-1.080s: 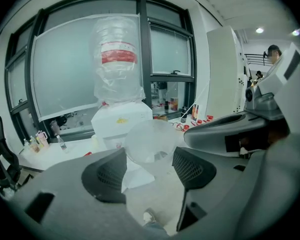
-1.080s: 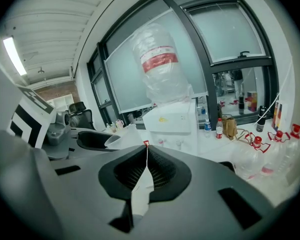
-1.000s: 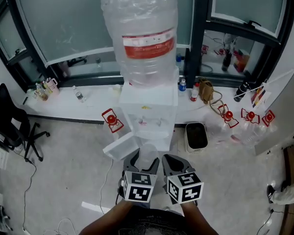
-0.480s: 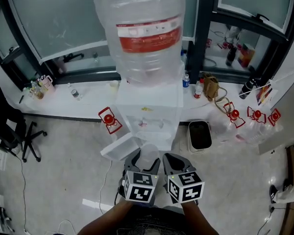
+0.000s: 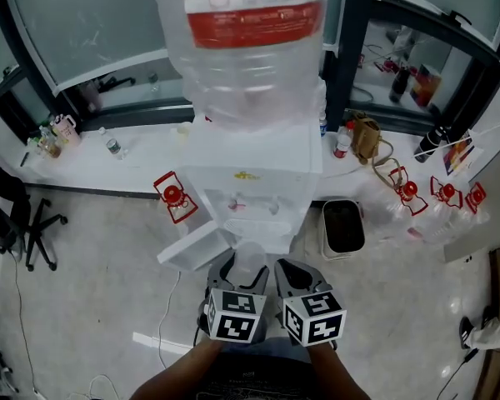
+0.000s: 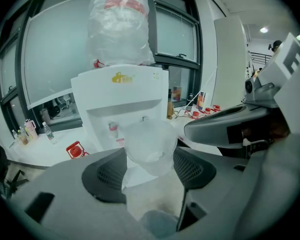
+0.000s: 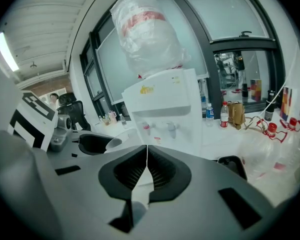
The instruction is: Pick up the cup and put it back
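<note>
Left gripper view: your left hand-held gripper (image 6: 151,167) grasps the one clear plastic cup (image 6: 149,143), mouth up, long axis near vertical. Your right hand-held gripper (image 7: 147,167) is clenched, empty.

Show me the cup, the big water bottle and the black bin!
Cup (image 6: 149,145): left gripper view, on its clear side wall.
Water bottle (image 5: 252,25): head view, on its red label.
Black bin (image 5: 343,226): head view, on its dark inside.
</note>
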